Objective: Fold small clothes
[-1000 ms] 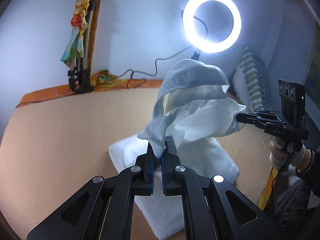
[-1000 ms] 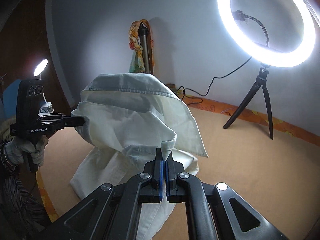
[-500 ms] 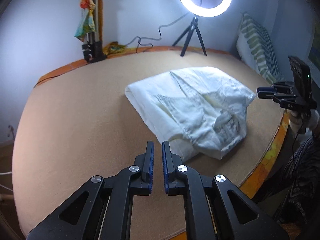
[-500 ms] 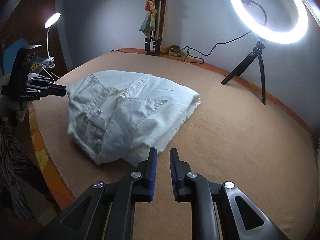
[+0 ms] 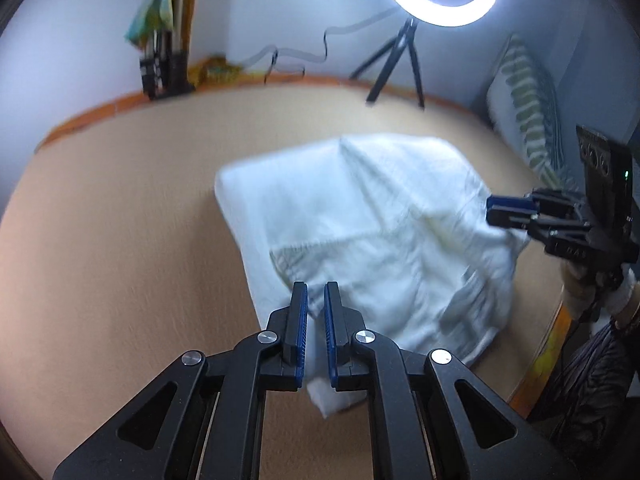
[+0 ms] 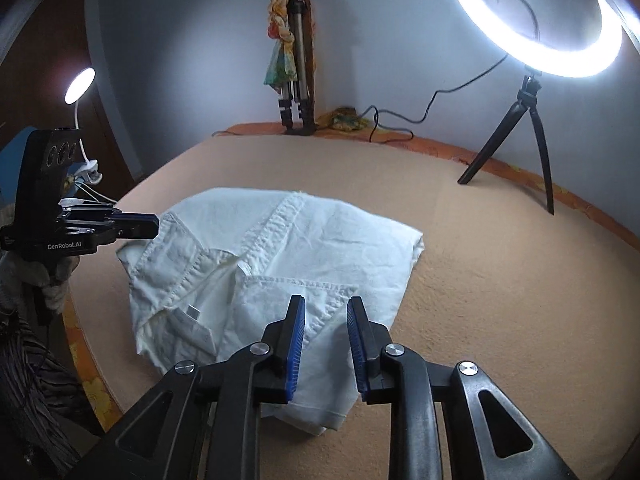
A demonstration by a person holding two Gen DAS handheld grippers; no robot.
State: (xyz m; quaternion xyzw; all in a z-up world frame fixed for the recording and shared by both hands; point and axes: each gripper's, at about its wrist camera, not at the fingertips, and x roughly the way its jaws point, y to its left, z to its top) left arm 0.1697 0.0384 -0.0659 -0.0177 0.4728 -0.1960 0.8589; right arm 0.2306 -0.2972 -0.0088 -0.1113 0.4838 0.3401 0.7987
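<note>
A white garment [image 6: 276, 276] lies loosely folded on a tan, carpet-like surface [image 6: 500, 320], close to the orange-trimmed near edge, its seams and a small label showing in the right wrist view. The right gripper [image 6: 325, 308] hangs low over the garment's near corner, its blue-padded jaws apart and opening; cloth lies beneath the gap, but the pads do not press on it. The left gripper [image 5: 315, 293], seen from its own camera, hovers over the opposite near edge of the garment with only a narrow slit between its pads; nothing is pinched there, and the jaws read as clenched on nothing. That view is blurred by motion. In the right wrist view the left gripper [image 6: 148, 226] points in from the side, its tip just at the garment's edge, held by a gloved hand [image 6: 40, 276]. At the far side of the surface a lit ring light [image 6: 536, 20] stands on a small black tripod [image 6: 520, 140], its cable trailing along the wall to a folded tripod [image 6: 298, 64] draped with coloured cloth. A small clip lamp [image 6: 80, 86] glows at left, and a striped cushion [image 5: 532, 108] leans at right.
</note>
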